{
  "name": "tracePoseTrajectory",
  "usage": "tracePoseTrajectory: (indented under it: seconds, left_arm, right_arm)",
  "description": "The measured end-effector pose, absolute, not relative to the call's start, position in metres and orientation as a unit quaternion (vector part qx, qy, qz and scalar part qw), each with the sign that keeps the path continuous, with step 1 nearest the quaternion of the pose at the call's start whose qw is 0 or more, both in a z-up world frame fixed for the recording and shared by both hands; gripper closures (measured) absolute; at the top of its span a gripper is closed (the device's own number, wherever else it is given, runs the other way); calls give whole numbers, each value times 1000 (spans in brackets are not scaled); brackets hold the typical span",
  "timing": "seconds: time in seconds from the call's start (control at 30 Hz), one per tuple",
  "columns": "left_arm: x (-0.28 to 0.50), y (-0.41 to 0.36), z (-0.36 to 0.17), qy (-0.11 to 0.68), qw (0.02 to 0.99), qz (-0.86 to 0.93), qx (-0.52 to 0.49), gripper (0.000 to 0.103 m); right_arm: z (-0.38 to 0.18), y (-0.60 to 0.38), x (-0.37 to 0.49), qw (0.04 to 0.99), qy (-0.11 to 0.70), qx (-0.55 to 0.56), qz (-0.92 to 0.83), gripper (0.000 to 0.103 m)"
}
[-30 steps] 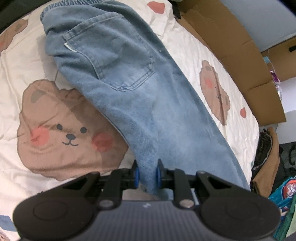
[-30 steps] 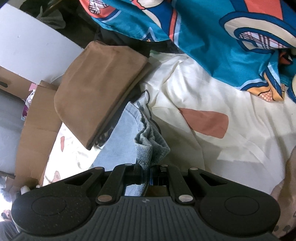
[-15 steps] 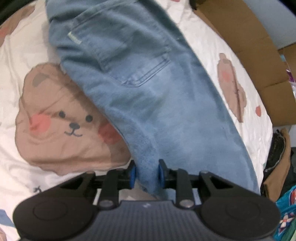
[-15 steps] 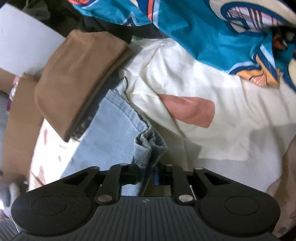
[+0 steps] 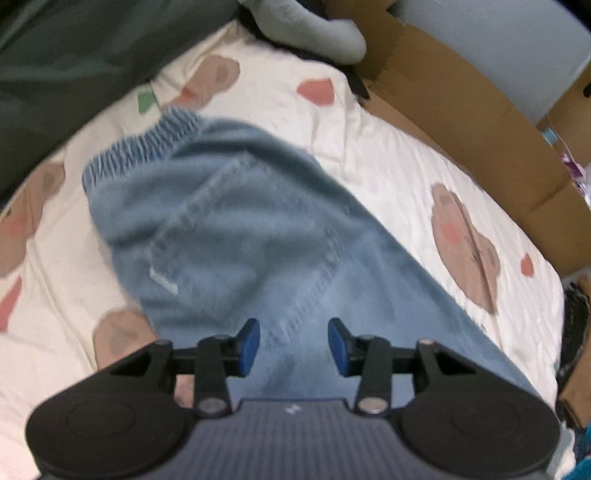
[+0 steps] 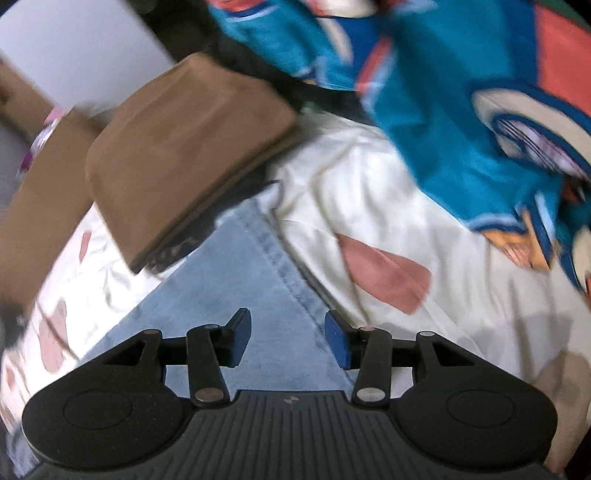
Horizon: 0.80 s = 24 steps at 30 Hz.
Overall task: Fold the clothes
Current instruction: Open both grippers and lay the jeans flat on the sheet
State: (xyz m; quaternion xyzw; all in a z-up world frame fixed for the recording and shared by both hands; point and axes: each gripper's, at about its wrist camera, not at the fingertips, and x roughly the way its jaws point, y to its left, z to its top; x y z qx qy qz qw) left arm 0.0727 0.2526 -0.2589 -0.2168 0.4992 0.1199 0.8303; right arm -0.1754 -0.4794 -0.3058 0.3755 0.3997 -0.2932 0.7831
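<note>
Light blue jeans [image 5: 236, 236] lie flat on a cream bear-print bedsheet [image 5: 399, 170], the ribbed waistband at the upper left and a back pocket facing up. My left gripper [image 5: 293, 345] hovers over the seat of the jeans; its jaws are opening, the blue pads apart and off the denim. In the right wrist view the hem end of the jeans [image 6: 258, 280] lies spread on the sheet [image 6: 351, 206]. My right gripper [image 6: 284, 343] is above it, jaws opening, with the fabric released.
A folded brown garment [image 6: 184, 147] sits on a dark one just beyond the jeans' hem. A bright teal printed blanket [image 6: 461, 92] lies at the right. Flattened cardboard [image 5: 461, 103] lines the bed's far side. A grey plush shape [image 5: 306, 29] lies at the top.
Both grippers let go of the denim and their jaws spread. The left one moved up toward the waistband. The bunched hem under the right one now lies flat.
</note>
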Motion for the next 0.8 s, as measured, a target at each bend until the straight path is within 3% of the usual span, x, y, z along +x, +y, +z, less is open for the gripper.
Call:
tracePoseTrajectory:
  seconds: [0.8]
  left_arm:
    - [182,320,-306,473,847,172,-173,62]
  right_arm:
    - [-340,-405,-55,813,510,216,-180,51]
